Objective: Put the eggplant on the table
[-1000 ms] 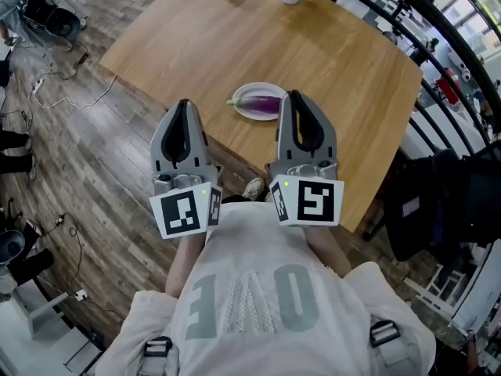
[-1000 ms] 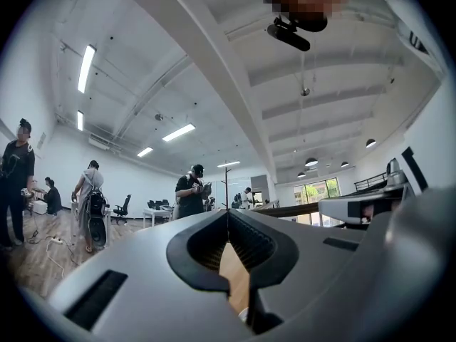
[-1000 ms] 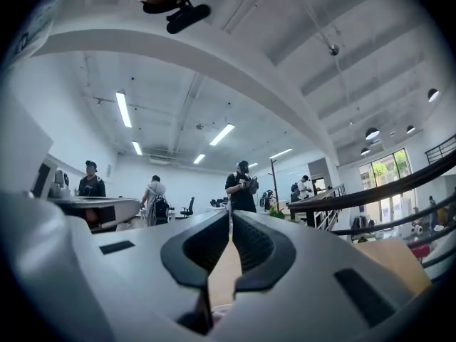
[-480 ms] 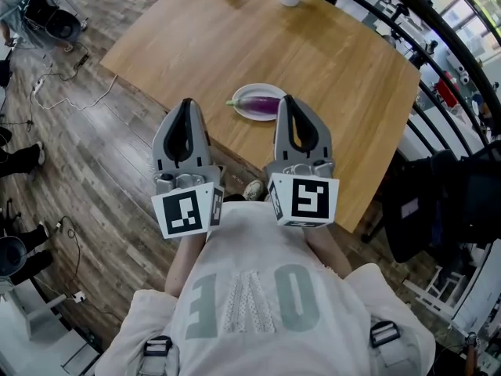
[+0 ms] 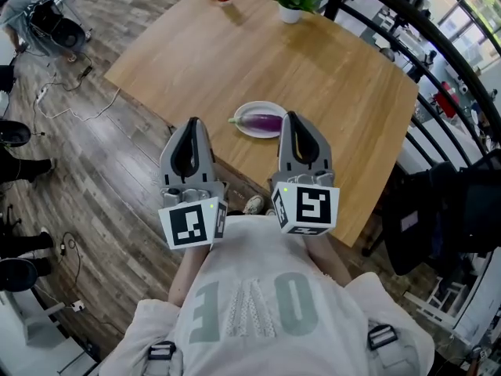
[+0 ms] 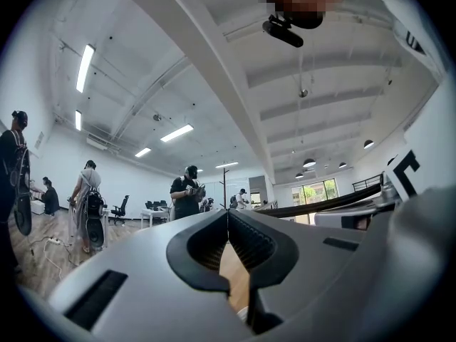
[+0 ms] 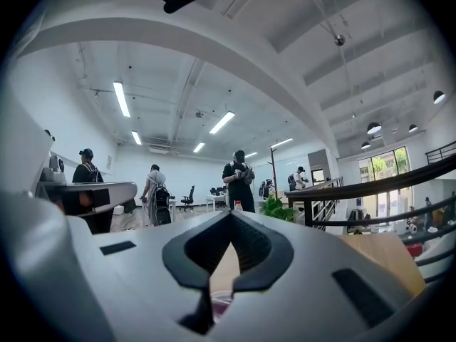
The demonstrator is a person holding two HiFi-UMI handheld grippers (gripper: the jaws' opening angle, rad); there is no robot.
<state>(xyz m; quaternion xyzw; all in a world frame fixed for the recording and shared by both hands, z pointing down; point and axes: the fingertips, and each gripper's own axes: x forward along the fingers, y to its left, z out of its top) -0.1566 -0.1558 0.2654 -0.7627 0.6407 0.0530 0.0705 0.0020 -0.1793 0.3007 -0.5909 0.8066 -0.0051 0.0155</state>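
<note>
The head view is bright and evenly lit, with daylight that comes from the windows (image 5: 470, 6) at the upper right. The wooden surface (image 5: 329, 61) shows no hard shadows. The picture is sharp, but the wide lens bends the railing (image 5: 407, 14) into a curve near the edge. Both gripper views are round fisheye pictures with black corners. In them the long ceiling lamps (image 6: 84, 68) burn as white strips with a little glare, and the far windows are washed out. The near grey body of the left gripper (image 6: 228, 216) and of the right gripper (image 7: 229, 216) looks soft and out of focus, and the inside of the jaws is dark.
</note>
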